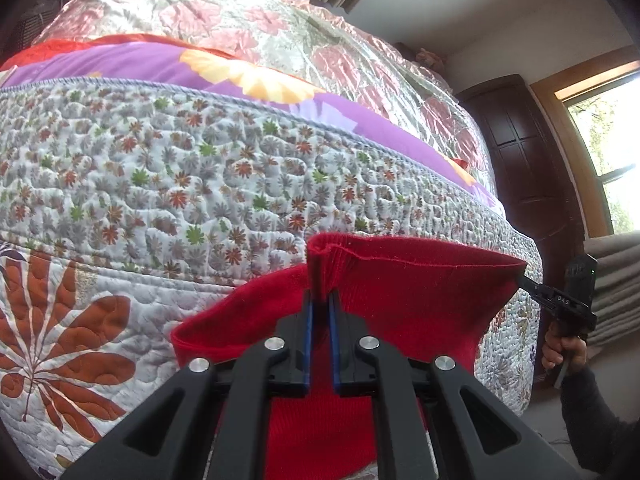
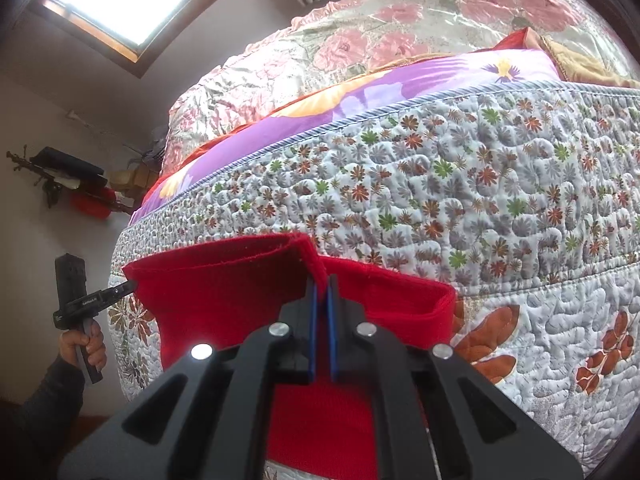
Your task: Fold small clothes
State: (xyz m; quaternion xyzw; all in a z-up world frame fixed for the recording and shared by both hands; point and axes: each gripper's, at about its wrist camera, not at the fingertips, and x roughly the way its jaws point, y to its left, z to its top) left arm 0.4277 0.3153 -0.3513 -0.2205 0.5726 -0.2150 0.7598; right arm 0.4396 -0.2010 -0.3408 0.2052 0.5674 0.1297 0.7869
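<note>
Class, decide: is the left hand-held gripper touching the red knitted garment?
Touching. The left wrist view shows the left hand-held gripper with its blue pads pinching a fold of the red knitted garment.

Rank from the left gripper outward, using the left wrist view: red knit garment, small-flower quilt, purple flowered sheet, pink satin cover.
1. red knit garment: pinched in the left gripper, its top edge held up.
2. small-flower quilt: spread on the bed just behind the garment.
3. purple flowered sheet: a band beyond the quilt's corded edge.
4. pink satin cover: farthest, at the top of the bed.
</note>
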